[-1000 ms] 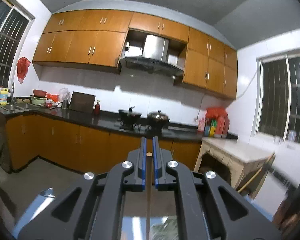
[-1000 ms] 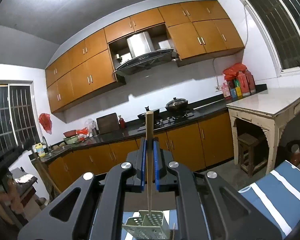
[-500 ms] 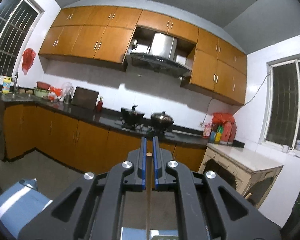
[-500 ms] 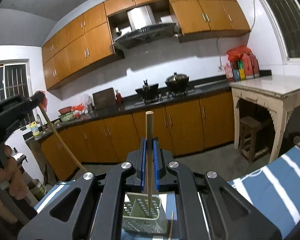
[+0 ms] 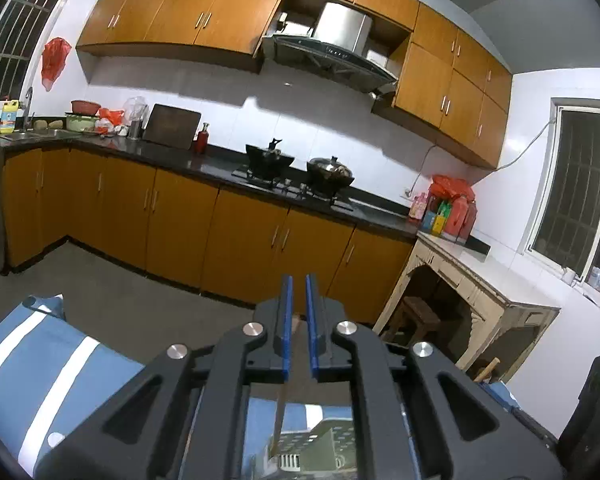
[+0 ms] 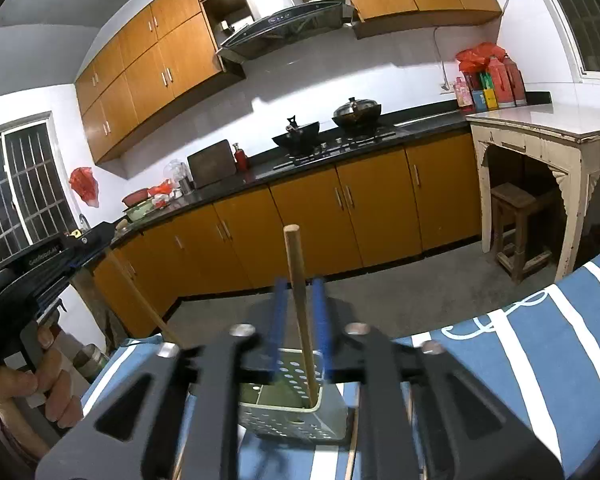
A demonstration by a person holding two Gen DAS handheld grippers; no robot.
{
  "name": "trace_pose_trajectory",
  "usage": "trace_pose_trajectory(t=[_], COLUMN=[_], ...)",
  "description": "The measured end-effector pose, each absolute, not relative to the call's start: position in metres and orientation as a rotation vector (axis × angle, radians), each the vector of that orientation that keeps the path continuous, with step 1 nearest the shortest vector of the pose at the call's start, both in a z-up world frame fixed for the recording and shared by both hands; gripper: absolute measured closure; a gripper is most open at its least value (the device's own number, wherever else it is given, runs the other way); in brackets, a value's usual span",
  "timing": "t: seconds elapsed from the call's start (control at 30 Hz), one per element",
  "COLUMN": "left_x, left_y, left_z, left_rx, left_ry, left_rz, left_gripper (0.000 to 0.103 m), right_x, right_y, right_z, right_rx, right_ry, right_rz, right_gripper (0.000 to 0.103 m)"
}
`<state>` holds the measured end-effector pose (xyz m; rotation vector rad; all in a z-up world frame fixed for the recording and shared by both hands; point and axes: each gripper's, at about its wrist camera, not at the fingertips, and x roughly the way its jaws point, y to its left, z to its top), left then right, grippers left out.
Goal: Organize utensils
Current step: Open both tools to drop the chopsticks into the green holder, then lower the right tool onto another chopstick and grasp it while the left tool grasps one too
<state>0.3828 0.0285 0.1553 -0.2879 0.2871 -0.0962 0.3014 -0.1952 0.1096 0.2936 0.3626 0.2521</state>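
Observation:
My right gripper [image 6: 299, 322] has its blue pads apart, and a wooden chopstick [image 6: 300, 312] stands free between them with its lower end inside the perforated green utensil holder [image 6: 292, 408]. My left gripper [image 5: 296, 322] has parted slightly around a second chopstick [image 5: 281, 412], whose tip hangs just above the same holder [image 5: 316, 450]. The left gripper also shows at the left of the right wrist view [image 6: 40, 276], with that chopstick [image 6: 140, 296] slanting down toward the table.
The holder stands on a blue cloth with white stripes [image 6: 540, 344]. Another chopstick [image 6: 353, 448] lies on the cloth beside the holder. Kitchen cabinets, a stove with pots [image 6: 328, 128] and a white side table [image 6: 548, 128] are beyond.
Both grippers tilted down toward the table. The right jaws opened and let go of the chopstick, which now stands in the holder. The left jaws parted a little.

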Motion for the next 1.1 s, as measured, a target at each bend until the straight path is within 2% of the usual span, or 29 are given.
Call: trace_pose_trajectory(t=[0.03,0.07,0.3,0.43,0.6,0.7,0.87,0.97,1.1], left_x=[0.382,0.380,0.348,0.312,0.271,0.258,0.251,0.240,0.230], left_y=[0.031,0.033,0.065,0.087,0.121,0.138,0.151,0.150,0.139], left_z=[0.155,0.154,0.160,0.155,0.109,0.058,-0.009,-0.037,-0.054], left_rx=[-0.288,-0.288,-0.307,-0.286,-0.300,-0.313,-0.285,-0.242,-0.151], left_ry=[0.293,0.293,0.274,0.265,0.362,0.488,0.657,0.709,0.736], left_rz=[-0.092,-0.085,-0.052,-0.021,0.025,0.089,0.164,0.202,0.158], left_gripper=[0.080,0.070,0.057,0.045,0.034,0.030,0.026,0.015,0.011], right_x=[0.299,0.296,0.271,0.243,0.223,0.225,0.235,0.238,0.243], right_y=[-0.195,-0.195,-0.202,-0.217,-0.233,-0.237,-0.244,-0.239,-0.229], right_z=[0.111,0.113,0.125,0.120,0.071,0.022,-0.038,-0.056,-0.068], right_rx=[0.292,0.289,0.279,0.273,0.239,0.233,0.260,0.235,0.188], right_ry=[0.355,0.343,0.285,0.278,0.409,0.564,0.771,0.837,0.866], right_rz=[0.247,0.243,0.207,0.168,0.081,0.041,0.011,0.010,0.010], right_gripper=[0.059,0.055,0.055,0.051,0.050,0.051,0.068,0.072,0.072])
